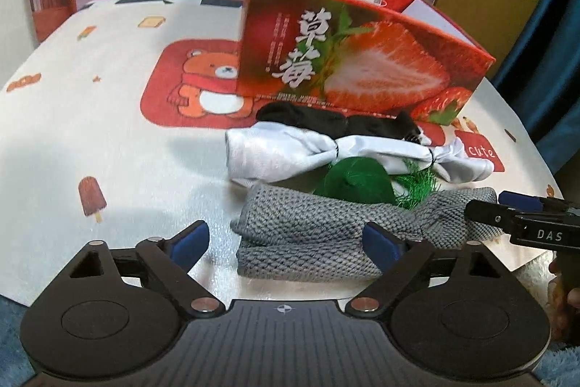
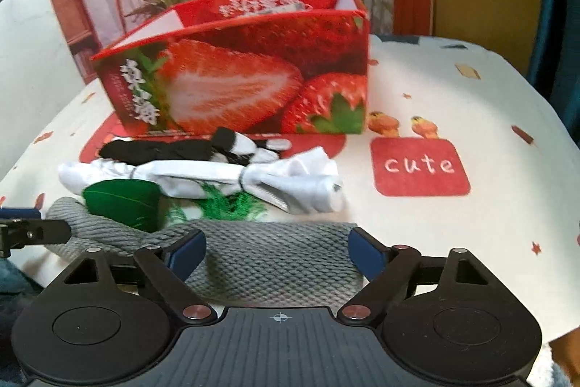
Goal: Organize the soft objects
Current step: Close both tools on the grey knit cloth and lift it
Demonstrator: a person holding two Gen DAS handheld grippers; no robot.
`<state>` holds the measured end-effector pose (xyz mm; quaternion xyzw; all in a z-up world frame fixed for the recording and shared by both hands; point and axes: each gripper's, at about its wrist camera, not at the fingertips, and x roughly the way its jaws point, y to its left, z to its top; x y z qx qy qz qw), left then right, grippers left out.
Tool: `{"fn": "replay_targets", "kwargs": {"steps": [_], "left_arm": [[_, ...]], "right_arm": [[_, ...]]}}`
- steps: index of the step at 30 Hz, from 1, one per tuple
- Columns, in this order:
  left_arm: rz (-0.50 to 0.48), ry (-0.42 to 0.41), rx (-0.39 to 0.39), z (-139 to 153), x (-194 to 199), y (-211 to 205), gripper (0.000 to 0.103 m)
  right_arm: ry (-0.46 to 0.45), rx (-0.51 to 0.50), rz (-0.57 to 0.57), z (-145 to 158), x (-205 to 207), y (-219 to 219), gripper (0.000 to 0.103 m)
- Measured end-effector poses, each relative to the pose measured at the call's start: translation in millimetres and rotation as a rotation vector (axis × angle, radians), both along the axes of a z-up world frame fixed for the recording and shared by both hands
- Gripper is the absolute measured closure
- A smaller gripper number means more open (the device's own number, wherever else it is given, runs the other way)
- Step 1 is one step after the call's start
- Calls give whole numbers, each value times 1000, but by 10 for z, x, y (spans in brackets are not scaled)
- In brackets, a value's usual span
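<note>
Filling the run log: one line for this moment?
left claw: open over grey knit | right claw: open over it | box: behind

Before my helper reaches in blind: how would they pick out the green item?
Find the red strawberry box on the cartoon tablecloth. Soft things lie in rows before it. The green piece sits between the white tied cloth and the grey knit, the only green one.

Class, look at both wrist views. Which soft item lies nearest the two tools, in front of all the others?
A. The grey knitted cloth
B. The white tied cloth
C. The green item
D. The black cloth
A: the grey knitted cloth lies closest, between the fingers of the left tool and, in its own view, the right tool.
</note>
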<state>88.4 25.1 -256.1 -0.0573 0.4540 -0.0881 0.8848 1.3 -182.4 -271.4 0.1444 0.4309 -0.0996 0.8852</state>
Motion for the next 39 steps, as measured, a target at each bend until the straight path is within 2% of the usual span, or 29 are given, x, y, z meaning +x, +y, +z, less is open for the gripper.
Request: {"fn": "replay_targets", "kwargs": {"steps": [4,11,13,24,26,28,29,30,32,39], "left_arm": [[-5,5,-1,-30,-6,-10,16],[-10,34,-16,-124,64,9,16],[-3,47,-27,-165,86,27,16],[-16,41,-18,-190,91,3,18],[-19,39,-36,-173,81,6,37],[-22,24,-31,-145,65,-9,46],[-23,17,-25,-132,59,-15,57],[-24,10,-27,-120,49,-14,61],[-26,0,-32,-102,44,-15,77],[11,-17,-25,-69,38,31,86]], "right_arm": [[52,-3,-6,-131,34,-8,19],[62,-7,0,-170,58,-5,16],[68,20,-9,-215,62,-45,12],[68,14,-5,-223,74,-42,11],[68,14,-7,-223,73,-38,11],[60,22,-3,-209,66,-38,19],[54,33,3,-195,59,-39,23],[51,39,4,-183,52,-41,25],[45,55,-1,-168,42,-60,31],[-3,102,-12,-93,-14,-123,59]]}}
